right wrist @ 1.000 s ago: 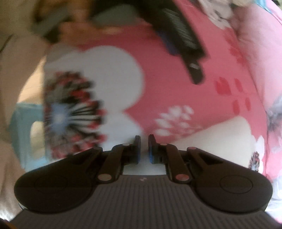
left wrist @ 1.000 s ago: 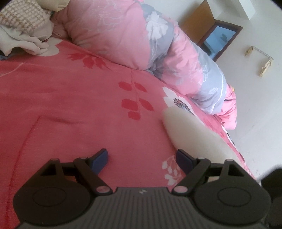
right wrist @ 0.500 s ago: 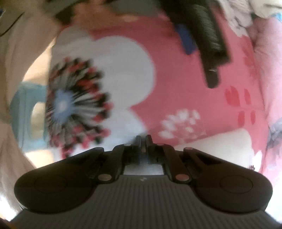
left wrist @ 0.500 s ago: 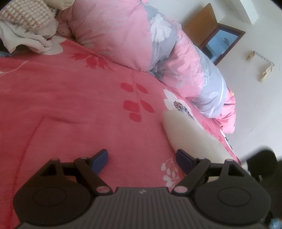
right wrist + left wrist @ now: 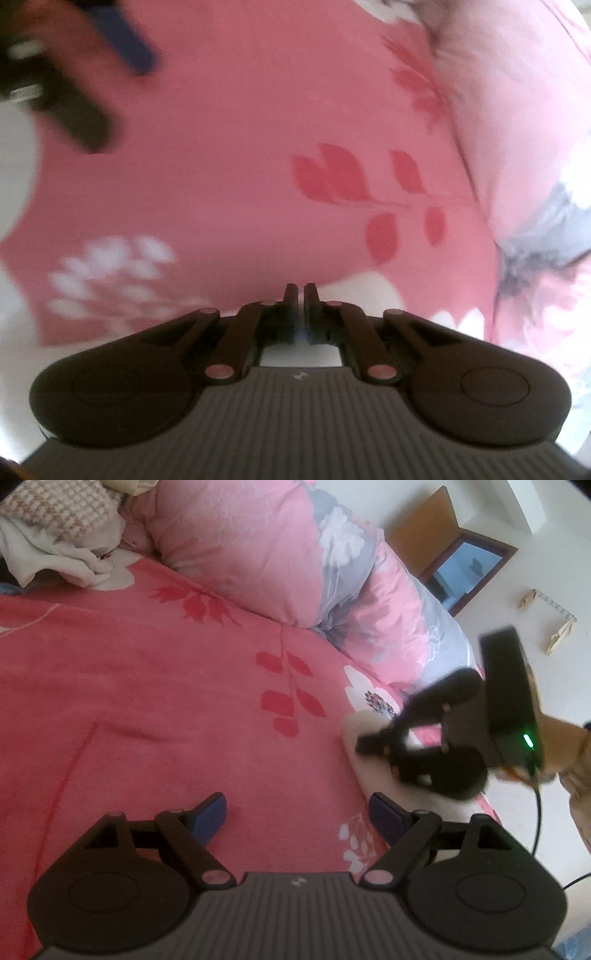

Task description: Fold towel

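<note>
Left wrist view: towel [image 5: 373, 771] lies right of my spread left claw [image 5: 299, 812], its length running away; my right claw [image 5: 369, 744], pressed together, is nearer, over its far end.

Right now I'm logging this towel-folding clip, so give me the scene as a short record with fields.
surface: pink flowered blanket on a bed
towel: cream towel lying near the blanket's right edge
left gripper: left gripper open, nothing between its fingers, above the blanket
right gripper: right gripper shut, over the towel; grip on it unclear
behind: pink and grey quilt
</note>
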A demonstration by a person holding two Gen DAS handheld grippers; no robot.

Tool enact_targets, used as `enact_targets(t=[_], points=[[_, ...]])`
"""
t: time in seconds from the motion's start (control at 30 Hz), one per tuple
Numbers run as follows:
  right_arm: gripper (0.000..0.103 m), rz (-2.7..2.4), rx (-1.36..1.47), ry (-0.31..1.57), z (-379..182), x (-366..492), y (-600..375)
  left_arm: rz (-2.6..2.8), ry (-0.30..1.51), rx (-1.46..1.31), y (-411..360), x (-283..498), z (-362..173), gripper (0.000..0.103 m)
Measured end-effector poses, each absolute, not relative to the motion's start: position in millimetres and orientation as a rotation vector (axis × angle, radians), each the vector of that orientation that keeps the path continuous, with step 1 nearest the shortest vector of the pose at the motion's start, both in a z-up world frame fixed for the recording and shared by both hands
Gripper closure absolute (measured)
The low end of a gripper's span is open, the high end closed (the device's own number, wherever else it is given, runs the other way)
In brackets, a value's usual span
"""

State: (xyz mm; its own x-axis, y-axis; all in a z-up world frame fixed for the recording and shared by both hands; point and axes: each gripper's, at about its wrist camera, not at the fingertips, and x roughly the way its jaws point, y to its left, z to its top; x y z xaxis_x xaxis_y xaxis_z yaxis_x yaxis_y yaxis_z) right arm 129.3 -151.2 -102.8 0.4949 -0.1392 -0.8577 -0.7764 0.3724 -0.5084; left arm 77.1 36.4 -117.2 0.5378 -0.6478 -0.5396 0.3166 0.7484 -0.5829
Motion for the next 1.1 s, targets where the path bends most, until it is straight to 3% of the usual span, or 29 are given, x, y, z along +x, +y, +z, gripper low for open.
enact_targets(t=[0.53,0.77,0.97,1.1], points=[[0.101,0.388,-1.002,0.87,-92,175,-171,-0.594,0.82,-0.424,31,74,-120,0.018],[0.101,0.636,-0.947,1.114,-105,169,-166,-0.593,0.818,-0.423,32,73,-120,0.018],[0.099,0.344,-0.988,0.937,-101,195,-178,-0.589,0.816,-0.419,31,73,-120,0.018],[0.099,0.507,-0.902,0.972,-87,178,-174,-0.587,0.815,-0.415,31,73,-120,0.018]])
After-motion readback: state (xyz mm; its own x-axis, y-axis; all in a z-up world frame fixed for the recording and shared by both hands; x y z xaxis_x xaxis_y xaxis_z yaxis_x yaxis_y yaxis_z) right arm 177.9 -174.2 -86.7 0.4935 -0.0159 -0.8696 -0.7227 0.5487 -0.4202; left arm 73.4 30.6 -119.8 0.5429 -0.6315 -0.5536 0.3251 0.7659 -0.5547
